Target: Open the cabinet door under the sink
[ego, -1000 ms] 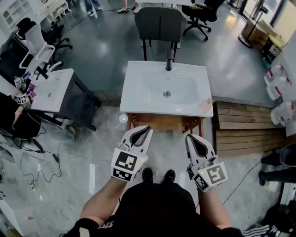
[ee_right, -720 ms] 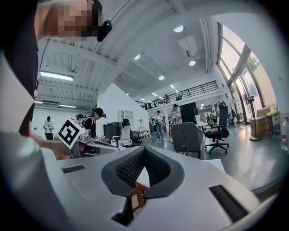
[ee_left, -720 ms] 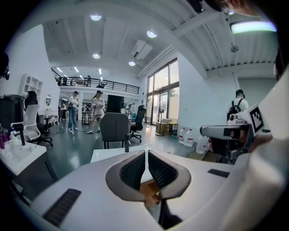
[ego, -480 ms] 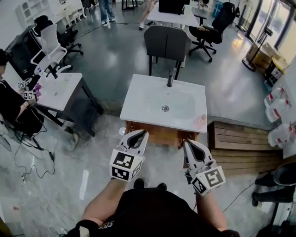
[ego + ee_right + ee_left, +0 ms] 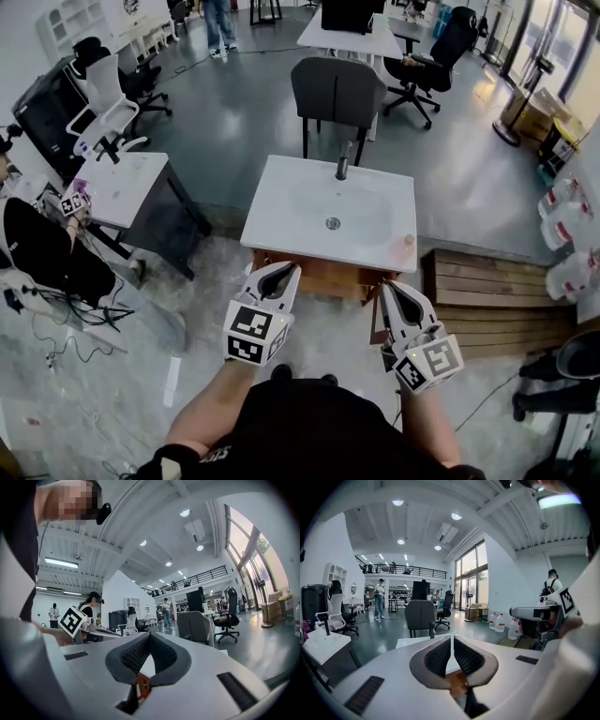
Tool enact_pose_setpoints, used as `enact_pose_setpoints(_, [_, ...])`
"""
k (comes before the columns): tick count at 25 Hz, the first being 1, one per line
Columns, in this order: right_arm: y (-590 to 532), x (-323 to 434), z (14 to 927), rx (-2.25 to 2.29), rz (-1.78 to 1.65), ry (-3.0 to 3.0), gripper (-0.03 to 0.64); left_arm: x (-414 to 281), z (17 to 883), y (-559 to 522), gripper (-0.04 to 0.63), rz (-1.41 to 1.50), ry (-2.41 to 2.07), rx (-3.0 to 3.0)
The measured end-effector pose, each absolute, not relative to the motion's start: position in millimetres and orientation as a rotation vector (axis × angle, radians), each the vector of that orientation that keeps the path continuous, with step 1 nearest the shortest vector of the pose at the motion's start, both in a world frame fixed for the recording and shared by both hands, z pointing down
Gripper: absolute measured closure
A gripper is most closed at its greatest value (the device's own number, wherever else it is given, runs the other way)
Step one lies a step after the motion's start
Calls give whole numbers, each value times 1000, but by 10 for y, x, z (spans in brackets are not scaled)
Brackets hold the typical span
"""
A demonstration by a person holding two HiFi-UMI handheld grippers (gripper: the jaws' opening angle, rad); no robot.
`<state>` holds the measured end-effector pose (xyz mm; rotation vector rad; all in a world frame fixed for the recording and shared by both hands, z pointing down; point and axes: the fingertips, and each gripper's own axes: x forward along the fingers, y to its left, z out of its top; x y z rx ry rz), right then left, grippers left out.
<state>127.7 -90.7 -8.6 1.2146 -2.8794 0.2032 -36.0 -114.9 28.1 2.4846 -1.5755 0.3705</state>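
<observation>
The white sink [image 5: 281,220] with its dark faucet [image 5: 342,167] stands on a brown wooden cabinet [image 5: 323,272], of which only the top front edge shows from above. My left gripper [image 5: 284,269] hangs just in front of the cabinet's left part, pads together and empty. My right gripper [image 5: 387,285] is level with the cabinet's right front corner, also shut on nothing. In the left gripper view my gripper [image 5: 452,638] points over the sink top [image 5: 405,642]. In the right gripper view my gripper [image 5: 150,633] points level into the room.
A grey chair [image 5: 336,89] stands behind the sink. A white side table [image 5: 117,187] and a seated person [image 5: 42,253] are at the left, with cables on the floor. A low wooden platform [image 5: 487,291] and water jugs [image 5: 562,272] lie to the right.
In the head view the sink and cabinet have come closer to both grippers. Both grippers have risen a little. Their jaws have stayed as they were.
</observation>
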Motion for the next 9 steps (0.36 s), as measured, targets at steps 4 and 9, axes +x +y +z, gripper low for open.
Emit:
enact_pose_setpoints(4, [-869, 1386, -68, 1232, 224, -2886, 606, -257, 282, -1160, 561, 377, -1569, 2496])
enact_pose_setpoints(9, [-843, 1600, -83, 1271, 204, -2880, 606, -75, 299, -1144, 561, 383, -1548, 2515])
